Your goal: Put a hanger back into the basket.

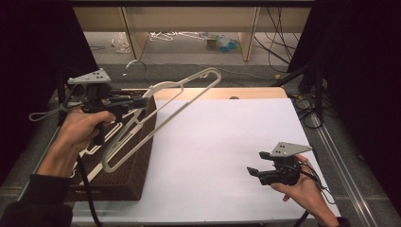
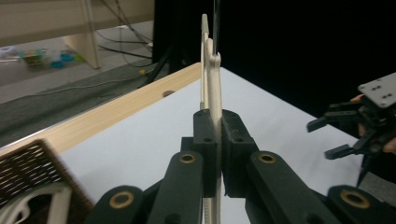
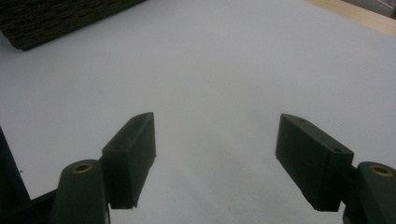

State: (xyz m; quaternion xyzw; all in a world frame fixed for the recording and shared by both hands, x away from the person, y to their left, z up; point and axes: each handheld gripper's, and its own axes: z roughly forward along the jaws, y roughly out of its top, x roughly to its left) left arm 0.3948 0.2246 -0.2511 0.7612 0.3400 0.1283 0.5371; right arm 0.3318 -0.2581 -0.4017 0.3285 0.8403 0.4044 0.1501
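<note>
A cream plastic clothes hanger (image 1: 161,116) hangs in the air above the left of the table, tilted, its metal hook (image 1: 134,66) at the top. My left gripper (image 1: 142,100) is shut on the hanger's bar near the hook. In the left gripper view the hanger (image 2: 212,84) stands edge-on, pinched between the two black pads (image 2: 205,135). My right gripper (image 1: 257,163) rests low over the white table surface (image 1: 227,137) at the right, open, with nothing between its fingers (image 3: 133,149).
A dark brown wicker basket (image 1: 137,156) stands at the table's left edge and holds more pale hangers (image 1: 94,151). A wooden strip (image 1: 246,93) runs along the table's far edge. Cables and small bits lie on the floor beyond.
</note>
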